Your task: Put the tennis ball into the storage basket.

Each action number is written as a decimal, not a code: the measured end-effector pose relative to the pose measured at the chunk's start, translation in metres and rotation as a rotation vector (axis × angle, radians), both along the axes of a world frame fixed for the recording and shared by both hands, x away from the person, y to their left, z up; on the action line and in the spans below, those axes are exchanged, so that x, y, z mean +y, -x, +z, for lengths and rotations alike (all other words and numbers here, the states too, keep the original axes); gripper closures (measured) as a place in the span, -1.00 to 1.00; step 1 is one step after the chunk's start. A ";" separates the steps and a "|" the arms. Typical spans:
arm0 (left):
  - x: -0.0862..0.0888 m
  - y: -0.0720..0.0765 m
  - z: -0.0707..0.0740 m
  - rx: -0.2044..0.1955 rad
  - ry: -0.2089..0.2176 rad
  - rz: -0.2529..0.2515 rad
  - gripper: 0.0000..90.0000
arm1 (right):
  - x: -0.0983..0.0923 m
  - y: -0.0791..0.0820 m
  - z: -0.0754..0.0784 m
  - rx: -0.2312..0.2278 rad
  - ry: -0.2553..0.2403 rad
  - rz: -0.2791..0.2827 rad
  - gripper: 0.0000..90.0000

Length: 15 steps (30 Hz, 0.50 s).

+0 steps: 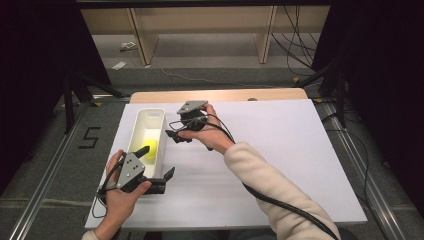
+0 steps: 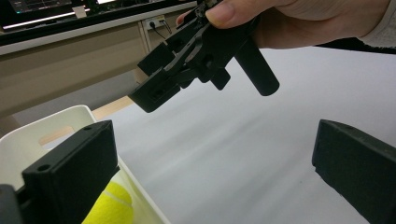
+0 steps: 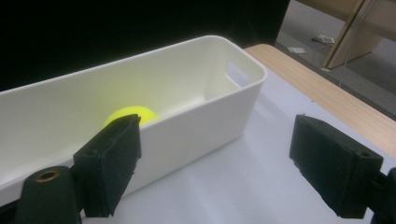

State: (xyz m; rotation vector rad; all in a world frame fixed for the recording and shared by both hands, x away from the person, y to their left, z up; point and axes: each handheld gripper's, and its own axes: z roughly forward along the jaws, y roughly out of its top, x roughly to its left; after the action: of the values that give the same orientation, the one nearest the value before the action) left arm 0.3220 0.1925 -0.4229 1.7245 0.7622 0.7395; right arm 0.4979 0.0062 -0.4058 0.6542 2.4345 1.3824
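A long white bin [image 1: 150, 111] stands at the left of the white table sheet [image 1: 280, 160]. A yellow tennis ball [image 1: 152, 146] lies loose inside it. My left gripper [image 1: 156, 161] is open and straddles the bin's near right wall, one jaw over the ball and one outside. Its own view has the ball [image 2: 109, 205] under the left jaw and the bin wall [image 2: 60, 121] beyond. My right gripper [image 1: 175, 132] is open, empty and held just right of the bin's middle. From the right gripper [image 3: 215, 158] I see the bin [image 3: 177, 126] and the ball [image 3: 133, 113].
The other hand's gripper [image 2: 201, 56] hangs close above in the left gripper view. A wooden table edge [image 1: 220, 95] runs along the back. Beyond it are shelf legs [image 1: 142, 40] and floor cables [image 1: 295, 45]. Dark curtains flank both sides.
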 end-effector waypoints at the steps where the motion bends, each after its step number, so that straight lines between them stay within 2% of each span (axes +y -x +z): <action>1: 0.000 0.000 0.000 -0.002 -0.003 0.000 -1.00 | -0.002 0.000 0.000 -0.001 0.000 -0.002 -0.62; 15: -0.001 0.000 0.000 -0.003 -0.007 -0.002 -1.00 | -0.032 0.002 -0.001 -0.007 -0.005 -0.044 -0.62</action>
State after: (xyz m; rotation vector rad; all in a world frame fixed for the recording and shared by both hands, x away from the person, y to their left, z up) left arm 0.3224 0.1912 -0.4229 1.7300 0.7565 0.7433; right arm 0.4957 -0.0258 -0.4066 0.6983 2.3973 1.3718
